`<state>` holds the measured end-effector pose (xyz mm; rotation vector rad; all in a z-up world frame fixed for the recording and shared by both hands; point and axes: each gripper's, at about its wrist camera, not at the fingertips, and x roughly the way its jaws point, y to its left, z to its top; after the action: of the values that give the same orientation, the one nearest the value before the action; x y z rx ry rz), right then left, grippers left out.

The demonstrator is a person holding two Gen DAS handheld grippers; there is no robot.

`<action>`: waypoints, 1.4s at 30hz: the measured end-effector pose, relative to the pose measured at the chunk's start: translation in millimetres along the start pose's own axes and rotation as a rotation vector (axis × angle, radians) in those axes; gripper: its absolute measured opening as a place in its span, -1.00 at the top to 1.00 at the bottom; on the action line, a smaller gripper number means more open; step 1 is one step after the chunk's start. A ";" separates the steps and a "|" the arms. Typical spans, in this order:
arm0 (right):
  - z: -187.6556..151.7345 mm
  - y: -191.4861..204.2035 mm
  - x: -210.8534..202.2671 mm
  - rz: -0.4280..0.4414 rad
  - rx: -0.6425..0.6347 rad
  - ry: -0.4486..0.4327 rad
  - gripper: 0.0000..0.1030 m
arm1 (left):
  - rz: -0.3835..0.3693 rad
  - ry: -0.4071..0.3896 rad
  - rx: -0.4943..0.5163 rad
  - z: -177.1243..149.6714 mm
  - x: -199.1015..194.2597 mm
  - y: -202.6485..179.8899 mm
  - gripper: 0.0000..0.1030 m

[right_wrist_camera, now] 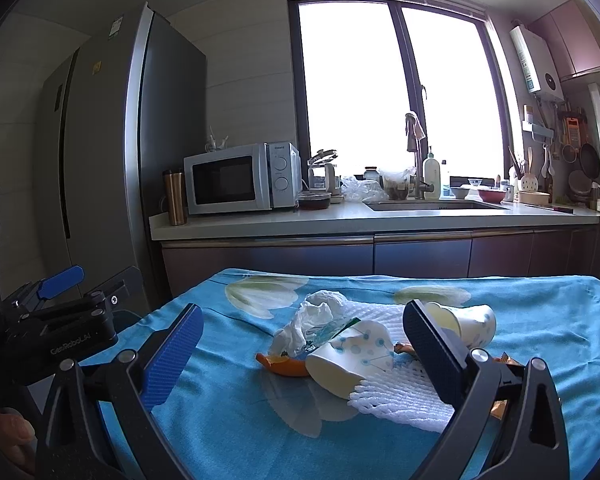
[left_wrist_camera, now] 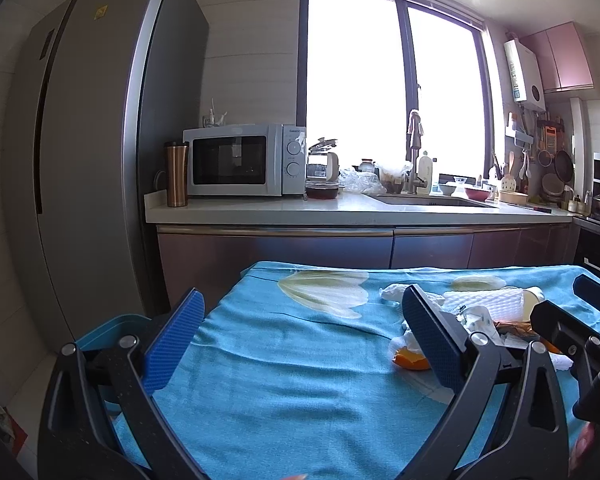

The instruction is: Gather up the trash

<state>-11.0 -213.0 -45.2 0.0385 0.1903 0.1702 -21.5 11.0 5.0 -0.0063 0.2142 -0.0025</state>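
Note:
A pile of trash lies on the blue flowered tablecloth (right_wrist_camera: 228,420). It holds a tipped paper cup (right_wrist_camera: 352,356), a second paper cup (right_wrist_camera: 470,324), crumpled tissue (right_wrist_camera: 312,316), an orange peel (right_wrist_camera: 284,366) and white foam netting (right_wrist_camera: 400,398). My right gripper (right_wrist_camera: 304,354) is open just before the pile, with the near cup between its fingers but untouched. My left gripper (left_wrist_camera: 304,340) is open over bare cloth, left of the pile. From there I see the orange peel (left_wrist_camera: 410,360), tissue (left_wrist_camera: 394,292) and foam netting (left_wrist_camera: 484,302) by its right finger.
A teal bin (left_wrist_camera: 108,326) stands low off the table's left edge. Across a gap behind the table runs a kitchen counter (left_wrist_camera: 300,210) with a microwave (left_wrist_camera: 244,160), a sink and clutter. A tall fridge (left_wrist_camera: 80,140) stands at the left.

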 end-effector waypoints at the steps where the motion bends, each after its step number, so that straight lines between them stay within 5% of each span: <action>1: -0.2 0.4 -0.3 0.000 0.000 -0.001 -0.88 | 0.000 -0.002 0.000 -0.4 0.0 -0.4 -0.89; 42: -0.7 -11.2 2.4 0.009 0.020 0.002 -0.88 | -0.004 0.000 0.004 0.4 3.8 -2.8 -0.89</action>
<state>-7.0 -223.6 -46.9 0.0593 0.1934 0.1774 -17.7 8.3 4.6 -0.0026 0.2145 -0.0072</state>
